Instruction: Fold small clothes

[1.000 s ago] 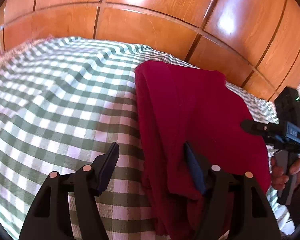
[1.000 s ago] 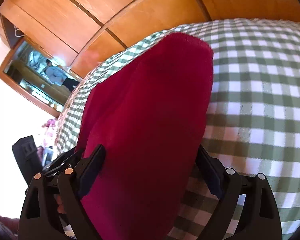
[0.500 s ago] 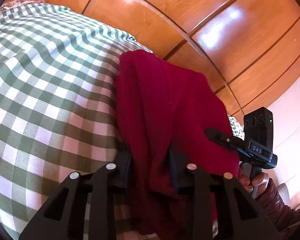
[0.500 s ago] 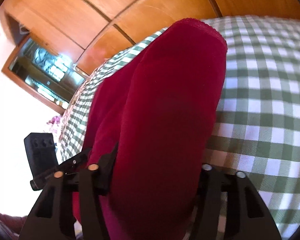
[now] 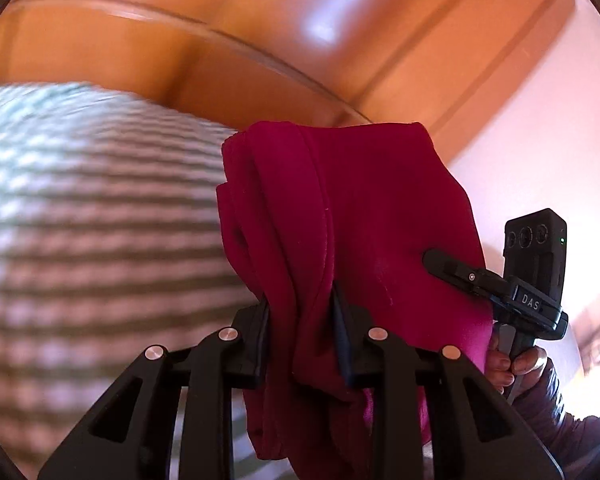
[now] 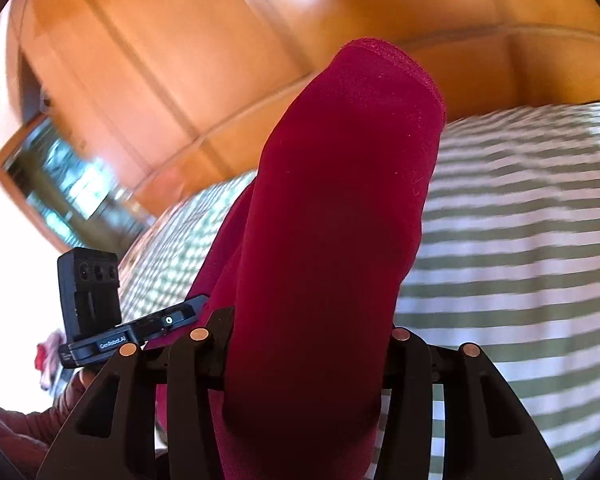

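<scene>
A dark red folded garment [image 5: 340, 216] is lifted off the green-and-white checked cloth [image 5: 100, 240]. My left gripper [image 5: 300, 332] is shut on the garment's near left edge, with folds bunched between its jaws. My right gripper [image 6: 308, 344] is shut on the garment's [image 6: 340, 208] other near edge, and the cloth rises in a thick roll between its jaws. The right gripper also shows in the left wrist view [image 5: 496, 284], held by a hand at the garment's right side. The left gripper also shows in the right wrist view [image 6: 148, 328].
The checked cloth [image 6: 520, 260] covers the surface under the garment. Glossy orange wooden panels [image 5: 220, 20] stand behind it. A framed mirror [image 6: 68, 192] hangs at the left in the right wrist view. A pale wall [image 5: 540, 120] is at the right.
Both grippers closed on the garment's near edge and lifted it up from the checked cloth. The views tilted upward, showing more of the wooden wall.
</scene>
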Available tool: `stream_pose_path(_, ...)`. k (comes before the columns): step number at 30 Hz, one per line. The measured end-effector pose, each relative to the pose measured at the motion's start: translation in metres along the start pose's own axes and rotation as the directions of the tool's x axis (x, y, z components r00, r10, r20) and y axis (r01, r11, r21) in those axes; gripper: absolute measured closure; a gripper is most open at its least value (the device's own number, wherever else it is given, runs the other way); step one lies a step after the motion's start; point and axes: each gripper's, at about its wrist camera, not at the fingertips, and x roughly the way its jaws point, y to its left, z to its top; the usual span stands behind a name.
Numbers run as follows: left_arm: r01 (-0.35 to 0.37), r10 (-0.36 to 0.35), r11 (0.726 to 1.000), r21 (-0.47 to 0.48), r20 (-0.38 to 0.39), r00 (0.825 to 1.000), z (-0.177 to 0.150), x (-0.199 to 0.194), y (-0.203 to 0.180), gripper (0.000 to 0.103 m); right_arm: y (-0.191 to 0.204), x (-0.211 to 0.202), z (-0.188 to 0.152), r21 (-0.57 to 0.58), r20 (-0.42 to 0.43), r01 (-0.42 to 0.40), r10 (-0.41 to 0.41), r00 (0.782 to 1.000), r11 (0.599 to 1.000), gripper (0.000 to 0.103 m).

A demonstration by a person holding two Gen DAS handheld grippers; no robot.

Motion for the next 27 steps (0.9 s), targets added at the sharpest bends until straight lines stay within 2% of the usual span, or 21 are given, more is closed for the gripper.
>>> stream_pose_path(3,0.030,-0.026,0.996,0.081,-0.055,0.998,0.026,0.058,-0.045,0.081,-0.043,-0.031,0.007,0.064,0.050,0.078,-0.081,0.995,0.995,0.058)
stream_pose_path(7,0.001,0.023,0.985,0.175,-0.138,0.990,0.040,0.124,-0.086,0.081,-0.104,-0.047,0.002,0.172,0.052,0.200,-0.211,0.976,0.965,0.052)
stream_pose_path(9,-0.066,0.118,0.971,0.229,-0.221,0.968,0.034,0.166,-0.096,0.080,-0.142,-0.044,-0.012,0.257,0.005,0.261,-0.271,0.963,0.931,0.045)
stream_pose_path(10,-0.114,0.184,0.960,0.256,-0.273,0.944,0.026,0.189,-0.096,0.078,-0.150,-0.042,-0.018,0.272,-0.016,0.282,-0.289,0.957,0.920,0.041)
stream_pose_path(11,-0.127,0.199,0.958,0.256,-0.280,0.939,0.024,0.196,-0.094,0.072,-0.160,-0.038,-0.027,0.294,-0.041,0.296,-0.297,0.954,0.909,0.035)
stream_pose_path(13,-0.128,0.188,0.964,0.232,-0.255,0.949,0.024,0.197,-0.091,0.071,-0.163,-0.041,-0.035,0.316,-0.021,0.297,-0.306,0.952,0.901,0.025)
stream_pose_path(15,-0.140,0.190,0.967,0.212,-0.237,0.953,0.025,0.188,-0.089,0.071,-0.155,-0.054,-0.034,0.297,0.006,0.314,-0.331,0.944,0.902,0.024)
stream_pose_path(16,-0.153,0.202,0.963,0.222,-0.218,0.955,0.022,0.175,-0.088,0.071,-0.151,-0.059,-0.032,0.277,0.023,0.345,-0.365,0.931,0.897,0.024)
stream_pose_path(18,-0.180,0.230,0.949,0.257,-0.179,0.957,0.013,0.161,-0.090,0.071,-0.140,-0.072,-0.019,0.228,0.083,0.397,-0.423,0.902,0.889,0.027)
stream_pose_path(20,-0.194,0.241,0.946,0.259,-0.164,0.957,0.008,0.154,-0.089,0.071,-0.129,-0.077,-0.002,0.191,0.127,0.406,-0.432,0.893,0.894,0.039)
stream_pose_path(21,-0.200,0.244,0.947,0.253,-0.156,0.957,0.005,0.153,-0.094,0.071,-0.128,-0.077,0.002,0.170,0.133,0.412,-0.435,0.891,0.895,0.041)
stream_pose_path(23,-0.207,0.247,0.948,0.241,-0.153,0.957,0.003,0.152,-0.094,0.071,-0.121,-0.064,0.010,0.125,0.102,0.419,-0.432,0.896,0.899,0.052)
stream_pose_path(24,-0.211,0.251,0.947,0.242,-0.152,0.956,0.003,0.154,-0.094,0.071,-0.123,-0.051,0.014,0.110,0.068,0.430,-0.438,0.896,0.896,0.052)
stream_pose_path(25,-0.216,0.257,0.945,0.247,-0.150,0.955,0.001,0.153,-0.096,0.070,-0.129,-0.036,0.016,0.095,0.034,0.456,-0.460,0.887,0.885,0.052)
stream_pose_path(27,-0.232,0.278,0.933,0.274,-0.141,0.950,0.001,0.160,-0.097,0.060,-0.142,-0.003,0.013,0.047,-0.062,0.562,-0.559,0.827,0.826,0.055)
